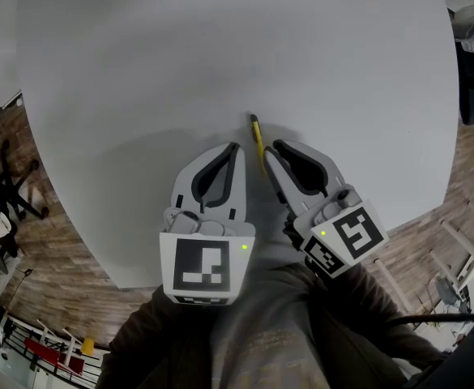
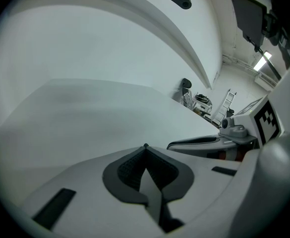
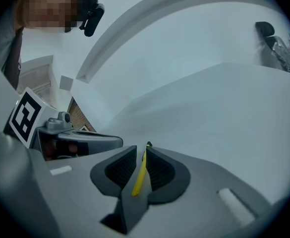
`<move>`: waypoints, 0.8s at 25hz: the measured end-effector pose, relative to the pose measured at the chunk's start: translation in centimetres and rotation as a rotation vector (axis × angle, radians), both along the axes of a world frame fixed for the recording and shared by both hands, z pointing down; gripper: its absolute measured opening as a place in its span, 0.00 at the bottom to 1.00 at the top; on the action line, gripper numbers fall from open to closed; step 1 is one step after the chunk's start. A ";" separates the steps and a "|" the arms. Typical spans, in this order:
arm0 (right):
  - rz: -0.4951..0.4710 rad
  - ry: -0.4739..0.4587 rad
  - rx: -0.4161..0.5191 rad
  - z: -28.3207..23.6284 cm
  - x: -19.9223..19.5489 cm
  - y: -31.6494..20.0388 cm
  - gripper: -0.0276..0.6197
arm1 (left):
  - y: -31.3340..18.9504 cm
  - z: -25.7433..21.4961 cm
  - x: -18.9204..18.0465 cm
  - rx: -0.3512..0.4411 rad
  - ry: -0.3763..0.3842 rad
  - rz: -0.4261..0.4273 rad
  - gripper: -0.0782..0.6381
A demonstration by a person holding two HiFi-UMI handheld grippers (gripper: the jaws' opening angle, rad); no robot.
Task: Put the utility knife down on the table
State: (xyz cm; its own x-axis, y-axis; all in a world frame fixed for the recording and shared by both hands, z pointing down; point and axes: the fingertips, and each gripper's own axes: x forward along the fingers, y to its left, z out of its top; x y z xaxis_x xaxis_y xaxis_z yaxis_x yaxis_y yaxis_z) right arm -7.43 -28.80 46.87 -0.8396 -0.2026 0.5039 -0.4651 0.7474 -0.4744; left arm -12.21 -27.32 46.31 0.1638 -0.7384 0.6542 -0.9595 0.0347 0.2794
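- Bench (image 1: 220, 55): round, white, and fills most of the head view. Wood floor (image 1: 50, 241) shows around its edge.
- Person: lap and dark sleeves at the bottom of the head view, at the near rim of the bench.
- Left tool (image 1: 235, 147): over the near part of the bench, just beside the right tool, tips pointing away from the person. The jaws are closed, pads meeting at the tips, with nothing between them.
- Right tool (image 1: 271, 148): angled slightly toward the left tool. The jaws are clenched on the knife, with a narrow gap between the pads.
- Knife (image 1: 257, 138): thin and yellow, held on edge between the right tool's pads. Its dark tip pokes out past the jaw tips, low over the bench. Can't tell if it touches the surface.
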 end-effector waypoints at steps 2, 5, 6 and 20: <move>0.001 -0.005 0.009 -0.4 -0.1 0.0 0.14 | 0.1 -0.3 -0.1 0.005 -0.005 -0.001 0.11; -0.007 -0.017 0.027 -1.3 -0.2 0.1 0.11 | 0.4 -1.0 0.1 0.018 -0.016 -0.003 0.11; -0.011 -0.023 0.036 -1.8 -0.2 0.2 0.09 | 0.6 -1.4 0.2 0.025 -0.022 -0.005 0.11; -0.059 -0.186 0.240 -13.8 2.3 4.1 0.05 | 4.4 -12.1 3.9 0.210 -0.176 -0.047 0.11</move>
